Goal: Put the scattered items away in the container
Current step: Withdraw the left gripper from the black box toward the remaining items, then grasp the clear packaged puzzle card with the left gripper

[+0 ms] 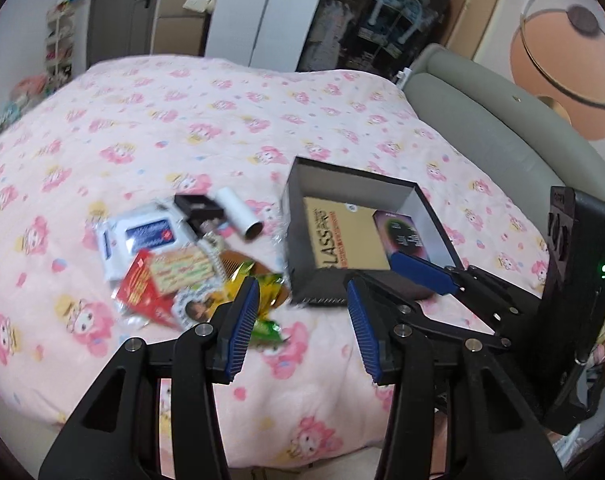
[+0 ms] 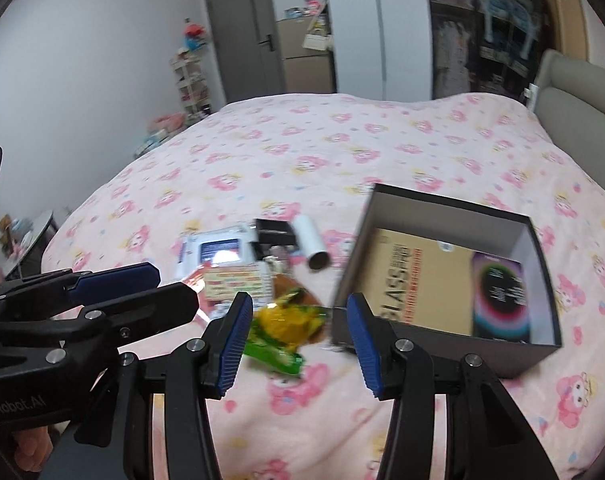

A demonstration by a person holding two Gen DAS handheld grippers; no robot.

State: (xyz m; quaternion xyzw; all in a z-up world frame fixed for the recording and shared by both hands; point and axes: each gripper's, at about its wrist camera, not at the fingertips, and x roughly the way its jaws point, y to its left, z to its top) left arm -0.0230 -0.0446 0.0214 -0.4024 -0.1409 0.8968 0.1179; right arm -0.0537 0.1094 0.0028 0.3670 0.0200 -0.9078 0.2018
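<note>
1. Lying on a soft quilted bedspread [image 1: 206,128] printed with pink cartoon figures, the scattered items form one loose, overlapping pile left of the box [image 1: 298,216], a rigid rectangular carton, black outside and pale grey inside, standing open-topped.
2. The pile holds a crinkly yellow-green foil snack packet [image 2: 286,328], a glossy red sachet [image 1: 140,292], a white wipes pack [image 1: 142,236] with a blue label, a white paper roll [image 1: 238,216] on a brown cardboard core, a small black case [image 1: 198,206] and a brown wooden comb [image 1: 238,262].
3. The snack packet lies nearest the box, just beside its near left corner.
4. Inside the box lie a flat tan book [image 1: 342,236], its large lettering ending in "LASS", and a small dark carton [image 1: 400,236] with a coloured ring pattern; the smaller print is too blurred to read.
5. The left gripper [image 1: 302,324] hovers released over the quilt, blue ribbed pads apart, nothing between them.
6. The right gripper [image 2: 294,344] is likewise spread wide above the snack packet, apart from it.
7. In the right view the left tool's black body reads "enRobot.AI".
</note>
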